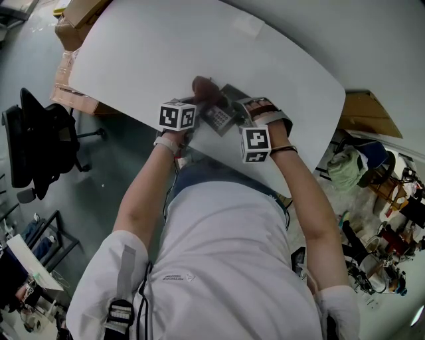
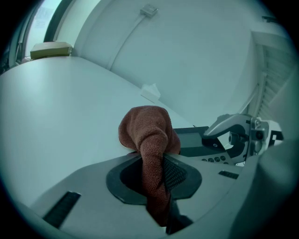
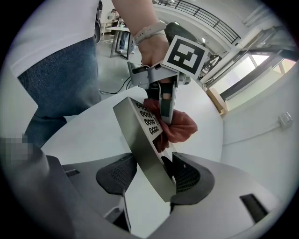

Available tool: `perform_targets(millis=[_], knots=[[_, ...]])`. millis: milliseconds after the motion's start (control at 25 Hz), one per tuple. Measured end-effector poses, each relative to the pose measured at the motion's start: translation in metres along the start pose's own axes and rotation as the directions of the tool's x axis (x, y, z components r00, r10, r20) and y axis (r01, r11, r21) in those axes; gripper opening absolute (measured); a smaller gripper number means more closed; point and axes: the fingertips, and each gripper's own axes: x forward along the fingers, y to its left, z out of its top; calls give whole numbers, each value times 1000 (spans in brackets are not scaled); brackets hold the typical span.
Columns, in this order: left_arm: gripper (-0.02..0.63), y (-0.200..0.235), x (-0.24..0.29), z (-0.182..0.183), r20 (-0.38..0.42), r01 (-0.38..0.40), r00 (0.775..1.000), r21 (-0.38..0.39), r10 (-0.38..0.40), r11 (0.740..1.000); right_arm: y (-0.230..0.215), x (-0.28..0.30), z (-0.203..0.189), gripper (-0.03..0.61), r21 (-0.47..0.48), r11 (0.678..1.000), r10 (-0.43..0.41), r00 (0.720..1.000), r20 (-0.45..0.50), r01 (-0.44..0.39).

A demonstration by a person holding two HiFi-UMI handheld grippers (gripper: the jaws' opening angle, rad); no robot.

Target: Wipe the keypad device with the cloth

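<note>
A grey keypad device (image 3: 142, 142) with rows of black keys stands tilted on edge, and my right gripper (image 3: 150, 176) is shut on its lower edge. A reddish-brown cloth (image 2: 150, 133) is pinched in my left gripper (image 2: 156, 179) and bunches out past the jaws. In the right gripper view the cloth (image 3: 181, 126) presses against the keyed face, with the left gripper (image 3: 164, 95) right behind it. In the head view both grippers meet over the near part of the white table (image 1: 133, 60): the left gripper (image 1: 194, 106), the right gripper (image 1: 251, 126), the keypad device (image 1: 220, 117) between them and the cloth (image 1: 204, 86) at its far side.
A black office chair (image 1: 33, 143) stands left of the table, with cardboard boxes (image 1: 76, 20) behind it. Cluttered bags and gear (image 1: 372, 172) lie on the floor to the right. A small white tag (image 2: 150, 92) rests on the table further out.
</note>
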Motion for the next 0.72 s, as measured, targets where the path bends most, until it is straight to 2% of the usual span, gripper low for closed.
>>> perform_targets(millis=[520, 600, 720], knots=[[75, 16, -27, -27, -5, -85, 996, 22, 85, 996, 1, 1, -2, 210, 1, 1000, -5, 1000, 2, 5], [75, 18, -31, -34, -34, -93, 995, 47, 95, 995, 1, 2, -2, 210, 4, 1000, -4, 1000, 3, 4], [75, 16, -35, -52, -96, -106, 988, 137, 120, 985, 1, 2, -1, 210, 6, 1000, -4, 1000, 4, 4]])
